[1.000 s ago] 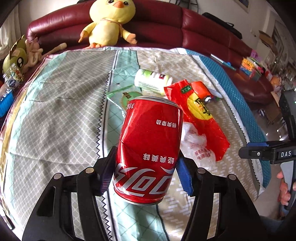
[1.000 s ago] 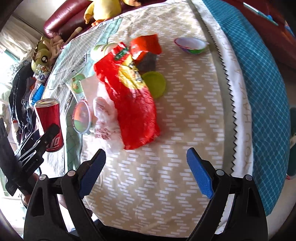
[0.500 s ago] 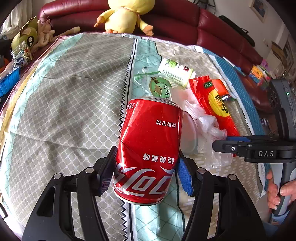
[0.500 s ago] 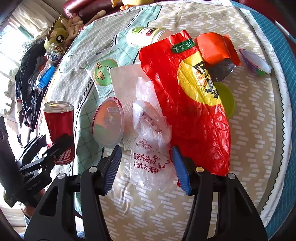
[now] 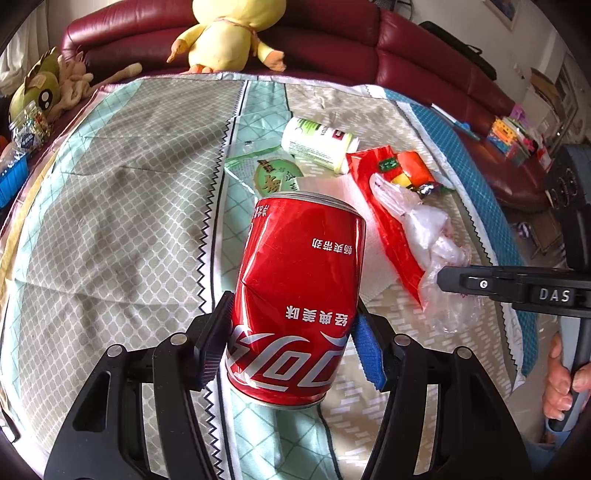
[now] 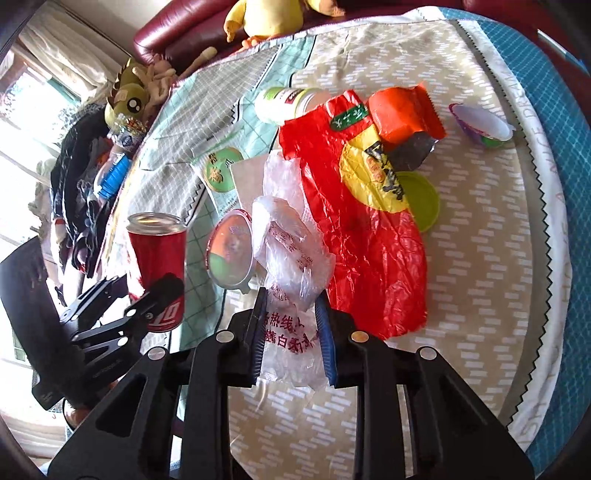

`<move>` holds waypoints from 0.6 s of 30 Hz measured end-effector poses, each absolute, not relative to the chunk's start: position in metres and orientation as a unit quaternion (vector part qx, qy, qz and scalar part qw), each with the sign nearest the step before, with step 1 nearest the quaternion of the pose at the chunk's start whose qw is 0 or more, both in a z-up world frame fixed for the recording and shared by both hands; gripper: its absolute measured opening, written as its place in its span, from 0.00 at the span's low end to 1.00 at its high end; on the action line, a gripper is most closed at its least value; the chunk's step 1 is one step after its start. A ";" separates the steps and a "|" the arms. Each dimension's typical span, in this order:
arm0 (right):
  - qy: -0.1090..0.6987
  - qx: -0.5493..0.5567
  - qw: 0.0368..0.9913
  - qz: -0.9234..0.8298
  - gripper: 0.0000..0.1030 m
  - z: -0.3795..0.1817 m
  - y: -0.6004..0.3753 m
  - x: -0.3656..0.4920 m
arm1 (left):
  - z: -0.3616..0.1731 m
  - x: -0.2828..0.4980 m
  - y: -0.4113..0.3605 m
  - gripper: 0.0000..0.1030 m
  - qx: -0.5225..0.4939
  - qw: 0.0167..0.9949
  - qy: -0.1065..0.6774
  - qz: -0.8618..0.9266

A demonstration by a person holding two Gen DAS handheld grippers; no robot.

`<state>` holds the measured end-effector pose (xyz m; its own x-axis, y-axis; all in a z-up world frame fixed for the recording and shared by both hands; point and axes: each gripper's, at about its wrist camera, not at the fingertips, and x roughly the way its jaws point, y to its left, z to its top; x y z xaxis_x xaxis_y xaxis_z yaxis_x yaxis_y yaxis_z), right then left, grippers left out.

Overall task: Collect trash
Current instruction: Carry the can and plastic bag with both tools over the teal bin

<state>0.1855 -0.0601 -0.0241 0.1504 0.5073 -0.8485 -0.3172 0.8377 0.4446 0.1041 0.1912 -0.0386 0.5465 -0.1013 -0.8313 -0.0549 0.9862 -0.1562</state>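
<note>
My left gripper point(image 5: 291, 319) is shut on a dented red cola can point(image 5: 299, 280), held upright above the patterned tablecloth point(image 5: 110, 206); the same can point(image 6: 157, 243) shows at the left of the right wrist view. My right gripper point(image 6: 291, 306) is closing, its blue pads against both sides of a crumpled clear plastic bag point(image 6: 291, 236) with red print. That bag point(image 5: 432, 236) lies beside a big red wrapper point(image 6: 369, 221). Around it are an orange packet point(image 6: 399, 114), a white bottle point(image 6: 288, 101) on its side, a green lid point(image 6: 424, 201) and a foil-lidded cup point(image 6: 231, 254).
A purple cup point(image 6: 484, 125) sits at the far right. A green sachet point(image 6: 219, 171) and a white napkin point(image 6: 249, 177) lie behind the bag. A dark red sofa point(image 5: 424, 55) with a yellow plush duck point(image 5: 225, 33) runs along the back. A hand point(image 5: 565, 384) grips the right handle.
My right gripper went from wide open over bare cloth to the clear bag and narrowed its jaws around it. The left gripper keeps the can, and its view shifted slightly.
</note>
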 end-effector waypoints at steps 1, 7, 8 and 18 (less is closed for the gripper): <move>0.588 0.090 0.755 0.275 0.23 -0.018 -0.068 0.183 | -0.037 0.105 0.186 0.60 -0.079 0.876 0.476 -0.018; 0.557 0.135 0.775 0.266 0.23 0.010 -0.121 0.173 | -0.022 0.114 0.142 0.60 -0.054 0.880 0.469 -0.050; 0.552 0.142 0.779 0.261 0.23 0.014 -0.132 0.172 | -0.019 0.115 0.132 0.60 -0.046 0.881 0.468 -0.057; 0.491 0.215 0.828 0.165 0.24 0.044 -0.277 0.164 | 0.006 0.147 0.005 0.60 0.003 0.875 0.458 -0.160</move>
<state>0.1637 -0.2773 0.0441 0.4634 0.4841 -0.7422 -0.0627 0.8534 0.5175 0.1473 0.0050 0.0055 0.5299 -0.2762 -0.8018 0.2825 0.9490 -0.1403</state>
